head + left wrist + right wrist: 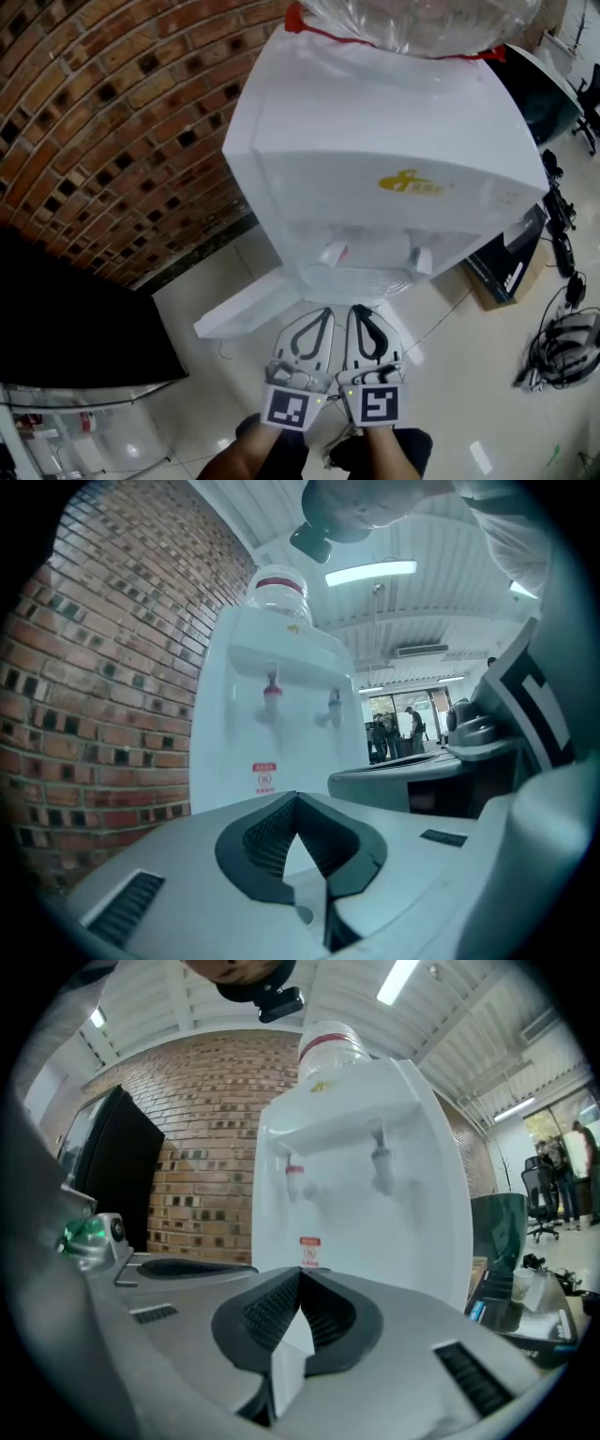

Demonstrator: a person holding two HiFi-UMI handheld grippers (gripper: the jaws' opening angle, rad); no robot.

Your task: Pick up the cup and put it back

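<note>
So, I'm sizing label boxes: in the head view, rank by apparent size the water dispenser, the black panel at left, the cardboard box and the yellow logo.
1. water dispenser
2. black panel
3. cardboard box
4. yellow logo
The dispenser is close to the camera, which inflates it.

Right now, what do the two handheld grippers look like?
The left gripper and right gripper match. Each has a pale grey plastic body, curved jaws lined with black ribbed pads, and a cube with black-and-white square markers at its rear.
</note>
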